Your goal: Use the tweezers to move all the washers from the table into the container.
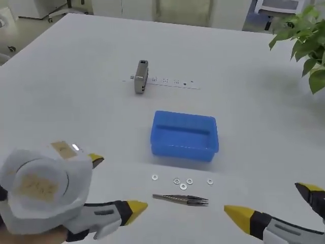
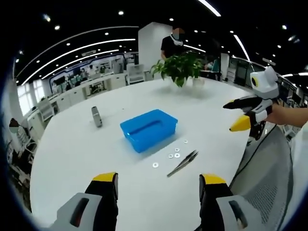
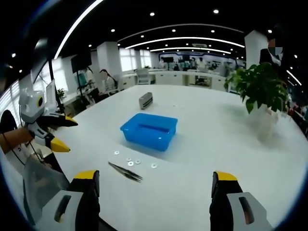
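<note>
The metal tweezers (image 1: 181, 199) (image 2: 183, 163) (image 3: 125, 172) lie flat on the white table near its front edge. Just beyond them several small washers (image 1: 183, 186) (image 2: 174, 155) (image 3: 130, 161) are scattered in a loose row. Behind the washers stands a blue plastic container (image 1: 185, 152) (image 2: 147, 129) (image 3: 148, 130). My left gripper (image 1: 117, 184) (image 2: 159, 179) (image 3: 69, 136) is held left of the tweezers, open and empty. My right gripper (image 1: 264, 198) (image 2: 232, 117) (image 3: 154, 175) is held to their right, open too, with nothing between its yellow-tipped jaws.
A small grey metal block (image 1: 141, 77) stands beyond the container beside a flat white strip (image 1: 170, 82). A potted green plant (image 1: 304, 40) (image 3: 260, 86) sits at the far right of the table. A person (image 2: 172, 45) stands past the far end.
</note>
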The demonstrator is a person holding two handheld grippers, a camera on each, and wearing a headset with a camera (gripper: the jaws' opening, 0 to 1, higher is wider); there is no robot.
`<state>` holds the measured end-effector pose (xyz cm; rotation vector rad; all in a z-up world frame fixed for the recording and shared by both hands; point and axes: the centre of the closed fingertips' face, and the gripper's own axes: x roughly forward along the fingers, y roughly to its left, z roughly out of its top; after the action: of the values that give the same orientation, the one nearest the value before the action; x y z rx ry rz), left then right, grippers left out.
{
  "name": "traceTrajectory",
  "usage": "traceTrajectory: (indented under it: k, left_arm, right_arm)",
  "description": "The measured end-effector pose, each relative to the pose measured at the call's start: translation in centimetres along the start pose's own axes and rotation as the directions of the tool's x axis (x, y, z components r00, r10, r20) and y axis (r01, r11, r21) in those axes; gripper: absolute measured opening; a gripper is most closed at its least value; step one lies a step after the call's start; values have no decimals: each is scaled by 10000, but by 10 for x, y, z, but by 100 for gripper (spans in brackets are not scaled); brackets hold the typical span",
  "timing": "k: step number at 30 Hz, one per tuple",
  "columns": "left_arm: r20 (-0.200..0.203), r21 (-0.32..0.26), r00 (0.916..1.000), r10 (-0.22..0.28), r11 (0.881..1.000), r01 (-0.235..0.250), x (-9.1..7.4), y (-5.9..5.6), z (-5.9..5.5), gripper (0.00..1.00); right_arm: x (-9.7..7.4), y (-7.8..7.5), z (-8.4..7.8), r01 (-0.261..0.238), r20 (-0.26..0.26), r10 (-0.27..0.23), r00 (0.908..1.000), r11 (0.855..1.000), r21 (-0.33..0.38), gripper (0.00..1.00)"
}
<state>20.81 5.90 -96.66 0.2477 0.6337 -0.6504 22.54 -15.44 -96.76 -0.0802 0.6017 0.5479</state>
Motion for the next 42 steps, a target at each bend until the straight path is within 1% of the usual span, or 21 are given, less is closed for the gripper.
traceTrajectory:
  k: [4, 7, 8, 10, 11, 12, 13, 14, 17, 19, 20, 21, 24, 26, 27, 29, 31, 32, 37, 39, 42]
  left_arm:
    - [-258, 579, 9978, -614, 9963, 628, 13, -4, 3, 58]
    - [-495, 990, 9895, -1356, 9852, 1399, 26, -11, 3, 49]
    - [-529, 1052, 9873, -1496, 9824, 1545, 30, -12, 2, 44]
    - [-668, 1181, 9847, -1610, 9787, 1680, 41, -13, 0, 40]
    - [-783, 1253, 9814, -1751, 9749, 1839, 47, -15, -1, 38]
    - [-850, 1278, 9799, -1803, 9734, 1902, 49, -15, -2, 36]
    - [-1040, 1435, 9744, -1993, 9664, 2130, 55, -18, -5, 34]
    - [-1113, 1538, 9718, -2078, 9625, 2234, 58, -18, -6, 31]
    - [-1400, 1707, 9655, -2197, 9551, 2420, 69, -19, -13, 28]
    - [-1889, 2013, 9585, -2137, 9469, 2508, 75, -18, -22, 25]
    - [-2130, 2355, 9543, -2095, 9369, 2583, 78, -18, -28, 23]
    - [-2197, 2479, 9536, -2059, 9336, 2587, 81, -19, -30, 22]
    - [-2564, 2667, 9416, -2184, 9203, 2861, 89, -22, -42, 20]
    - [-2737, 2761, 9345, -2278, 9120, 3032, 93, -24, -47, 18]
    - [-2770, 2833, 9331, -2294, 9084, 3074, 95, -25, -49, 17]
    - [-2846, 2841, 9315, -2263, 9082, 3074, 99, -25, -52, 15]
    - [-2962, 2861, 9270, -2299, 9047, 3158, 102, -26, -54, 13]
    - [-2983, 2900, 9268, -2282, 9034, 3158, 103, -26, -54, 13]
    - [-3157, 3191, 9197, -2336, 8867, 3347, 106, -28, -55, 11]
    - [-3259, 3335, 9156, -2356, 8775, 3445, 108, -30, -57, 10]
    - [-3205, 3408, 9153, -2440, 8719, 3517, 111, -31, -55, 9]
  right_arm:
    - [3, 0, -2, -78, -139, 77, 9999, 9999, -75, 95]
    - [5, 1, -7, -165, -309, 164, 9994, 9999, -39, 95]
    - [6, 1, -9, -164, -350, 162, 9993, 9999, -41, 95]
    - [7, 2, -11, -185, -433, 183, 9989, 9998, -43, 95]
    - [7, 2, -11, -189, -449, 188, 9988, 9998, -25, 95]
    - [7, 2, -11, -187, -449, 186, 9988, 9998, -20, 95]
    - [7, 2, -11, -194, -442, 194, 9988, 9998, 13, 94]
    - [8, 3, -11, -213, -446, 215, 9988, 9998, 42, 94]
    - [9, 4, -12, -277, -472, 278, 9985, 9996, 25, 94]
    - [10, 5, -13, -319, -535, 317, 9981, 9995, -27, 94]
    - [10, 5, -14, -337, -580, 333, 9978, 9994, -52, 94]
    - [10, 5, -14, -350, -599, 346, 9976, 9994, -56, 94]
    - [11, 6, -15, -394, -661, 391, 9970, 9992, -39, 94]
    - [11, 6, -15, -401, -679, 396, 9969, 9992, -60, 94]
    - [11, 6, -15, -406, -665, 400, 9970, 9992, -70, 94]
    - [11, 6, -15, -424, -689, 420, 9967, 9991, -42, 94]
    - [12, 7, -15, -439, -676, 436, 9968, 9990, -24, 94]
    - [12, 8, -16, -451, -689, 449, 9966, 9990, -17, 94]
    - [14, 12, -19, -568, -773, 564, 9954, 9984, -18, 94]
    - [14, 14, -20, -607, -827, 601, 9948, 9981, -55, 94]
    - [15, 15, -20, -658, -862, 650, 9942, 9978, -67, 94]
